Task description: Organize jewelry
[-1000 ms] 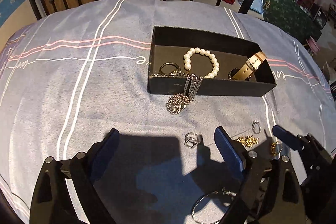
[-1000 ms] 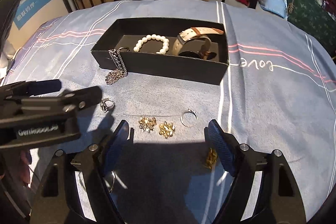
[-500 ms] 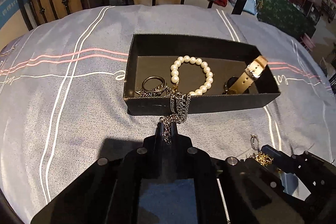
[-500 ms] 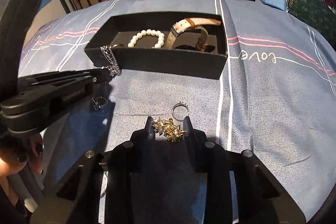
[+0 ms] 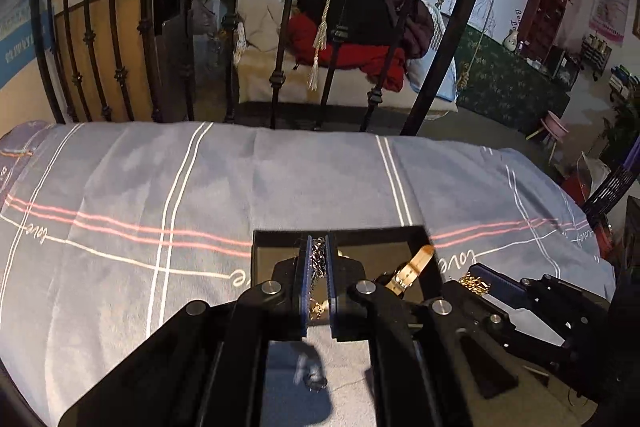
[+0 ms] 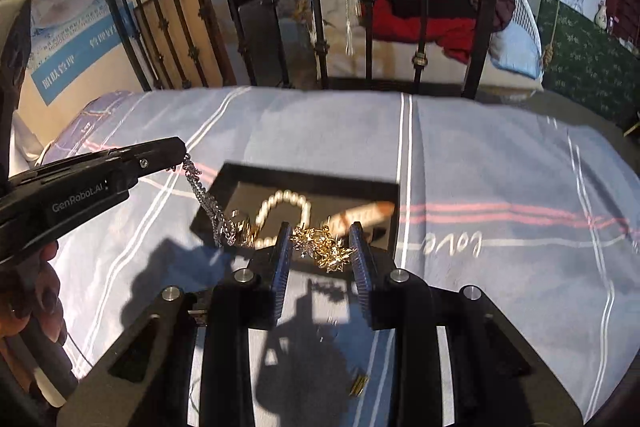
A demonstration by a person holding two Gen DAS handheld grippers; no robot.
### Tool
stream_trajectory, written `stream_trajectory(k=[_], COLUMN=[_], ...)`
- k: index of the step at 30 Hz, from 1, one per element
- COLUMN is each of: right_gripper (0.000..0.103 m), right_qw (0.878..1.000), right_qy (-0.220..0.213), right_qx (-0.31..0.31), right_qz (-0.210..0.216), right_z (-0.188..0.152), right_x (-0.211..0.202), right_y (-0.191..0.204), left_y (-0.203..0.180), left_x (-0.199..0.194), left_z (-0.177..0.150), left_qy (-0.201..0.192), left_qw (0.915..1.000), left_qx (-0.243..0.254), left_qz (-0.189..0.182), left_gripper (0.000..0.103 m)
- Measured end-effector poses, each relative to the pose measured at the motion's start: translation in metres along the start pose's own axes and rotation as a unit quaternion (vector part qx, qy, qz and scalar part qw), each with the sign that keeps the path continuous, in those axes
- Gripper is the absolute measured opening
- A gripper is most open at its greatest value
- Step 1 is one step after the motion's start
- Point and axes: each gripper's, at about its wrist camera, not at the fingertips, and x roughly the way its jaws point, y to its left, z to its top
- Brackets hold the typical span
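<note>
My left gripper (image 5: 317, 247) is shut on a silver chain (image 5: 318, 259) and holds it lifted over the black jewelry box (image 5: 280, 237). In the right wrist view the chain (image 6: 204, 193) hangs from the left gripper (image 6: 180, 151) down to the box's near left corner. My right gripper (image 6: 320, 239) is shut on gold flower earrings (image 6: 320, 245), raised just in front of the box (image 6: 304, 175). The box holds a pearl bracelet (image 6: 280, 197) and a tan-strapped watch (image 5: 416, 263).
A silver ring (image 5: 312, 379) lies on the grey striped bedspread (image 5: 200, 187) under the left gripper. A small gold piece (image 6: 359, 385) lies under the right gripper. A black iron bed rail (image 5: 280, 27) stands beyond the far edge.
Both grippers shut on their pieces and rose from the bedspread. The left lifted the silver chain, the right lifted the gold earrings, both toward the box.
</note>
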Motion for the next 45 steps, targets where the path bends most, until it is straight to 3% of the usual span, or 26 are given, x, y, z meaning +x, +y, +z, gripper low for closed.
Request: stream_trajectory(k=[6,10,11,13,14,20,24,29,33,37,45], right_gripper=[0.030,0.032,0.040,0.049,0.049,0.049,0.049,0.049,0.049,0.049,0.050], right_qw=[1.000,1.000,1.000,1.000,1.000,1.000,1.000,1.000,0.999,0.999,0.997], right_qy=[-0.005,0.018,0.024,0.027,0.028,0.025,0.014,0.026,0.036,0.041,0.075], right_qx=[-0.005,-0.005,-0.004,-0.004,-0.005,0.001,0.008,0.005,0.011,0.009,-0.003], right_qz=[-0.001,-0.002,-0.001,-0.006,-0.009,-0.010,-0.011,-0.015,-0.011,-0.010,-0.014], right_z=[0.031,0.033,0.030,0.025,0.024,0.011,-0.011,-0.046,-0.063,-0.073,-0.090], right_x=[0.010,0.029,0.034,0.039,0.039,0.026,0.004,-0.008,-0.011,-0.009,0.022], right_y=[-0.001,-0.001,0.000,0.000,0.000,-0.005,-0.007,-0.004,-0.002,0.002,0.005], left_y=[-0.015,-0.013,-0.012,-0.010,-0.009,-0.001,-0.003,-0.007,-0.009,-0.004,0.017], left_x=[0.003,0.027,0.030,0.032,0.030,0.001,-0.027,-0.042,-0.049,-0.041,0.017], left_z=[0.030,0.022,0.017,0.008,0.005,-0.011,-0.029,-0.046,-0.054,-0.065,-0.114], left_qy=[-0.013,0.036,0.045,0.051,0.047,0.037,0.024,0.029,0.026,0.035,0.119], left_qw=[0.9996,0.9991,0.9987,0.9980,0.9979,0.9982,0.9980,0.9975,0.9964,0.9949,0.9868], left_qx=[0.023,0.022,0.022,0.028,0.028,0.018,0.015,0.009,0.014,0.005,-0.030], left_qz=[-0.005,0.009,0.013,0.027,0.034,0.044,0.057,0.063,0.079,0.095,0.105], left_gripper=[0.006,0.007,0.009,0.035,0.040,0.042,0.056,0.060,0.076,0.090,0.089])
